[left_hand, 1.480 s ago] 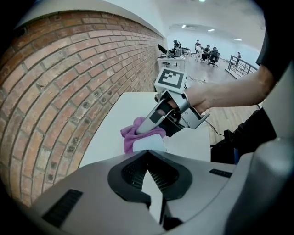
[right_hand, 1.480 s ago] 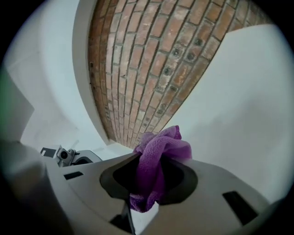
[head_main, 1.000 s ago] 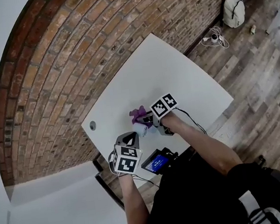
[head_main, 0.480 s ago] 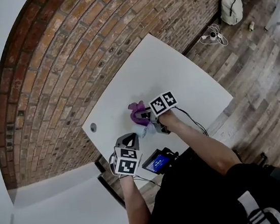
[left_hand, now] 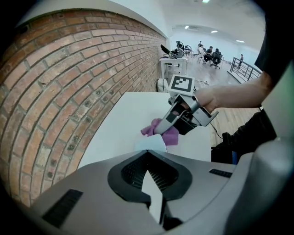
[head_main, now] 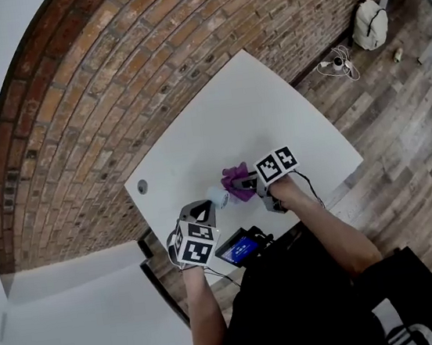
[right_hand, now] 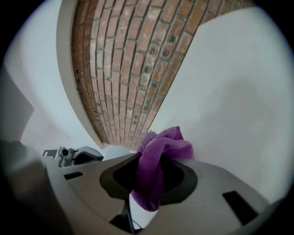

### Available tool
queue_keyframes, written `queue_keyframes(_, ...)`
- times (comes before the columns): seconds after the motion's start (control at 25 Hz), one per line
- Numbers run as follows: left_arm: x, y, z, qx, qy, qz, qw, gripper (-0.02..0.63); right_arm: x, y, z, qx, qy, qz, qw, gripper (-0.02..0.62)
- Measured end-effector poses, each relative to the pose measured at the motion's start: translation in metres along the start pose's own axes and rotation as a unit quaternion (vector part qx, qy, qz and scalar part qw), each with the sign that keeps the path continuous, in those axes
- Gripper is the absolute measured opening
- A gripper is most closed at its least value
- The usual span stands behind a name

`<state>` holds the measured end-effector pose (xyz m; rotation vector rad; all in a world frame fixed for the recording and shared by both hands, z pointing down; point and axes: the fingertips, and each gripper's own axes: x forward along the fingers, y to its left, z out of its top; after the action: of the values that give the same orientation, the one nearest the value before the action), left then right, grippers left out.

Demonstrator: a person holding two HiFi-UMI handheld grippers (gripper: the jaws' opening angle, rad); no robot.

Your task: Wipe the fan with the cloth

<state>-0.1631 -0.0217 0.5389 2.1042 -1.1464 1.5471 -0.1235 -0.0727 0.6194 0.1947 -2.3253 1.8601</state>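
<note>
Cloth [right_hand: 161, 151] fills right tongs [head_main: 243, 183]; left tongs [head_main: 205, 207] pinch fan [head_main: 218, 197].

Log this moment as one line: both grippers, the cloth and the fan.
left gripper: fingers closed, tips at fan | right gripper: fingers shut on cloth | cloth: purple, beside fan on table, contact unclear

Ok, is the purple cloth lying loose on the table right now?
No, the purple cloth is pinched between the jaws of the right gripper, bunched up and sticking out past them.
</note>
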Motion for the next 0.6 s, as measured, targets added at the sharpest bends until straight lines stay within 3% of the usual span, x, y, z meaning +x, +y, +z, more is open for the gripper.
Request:
queue_keyframes(0.16,-0.001,0.000,0.001,0.000,-0.004,0.003,1.0000,0.000,0.015,0.014,0.032,-0.027,-0.037,0.016,0.999,0.094)
queue_keyframes(0.24,0.000,-0.003,-0.001,-0.003,-0.002,0.002,1.0000,0.000,0.033,0.014,0.027,-0.029,-0.021,0.011,0.999,0.094)
queue_keyframes(0.44,0.001,-0.004,0.000,-0.003,0.001,0.000,1.0000,0.000,0.048,-0.035,0.003,-0.019,0.016,-0.082,0.996,0.094)
queue_keyframes(0.6,0.000,-0.004,-0.001,-0.005,-0.006,0.002,1.0000,0.000,0.040,-0.060,-0.008,-0.060,0.058,-0.145,0.986,0.094)
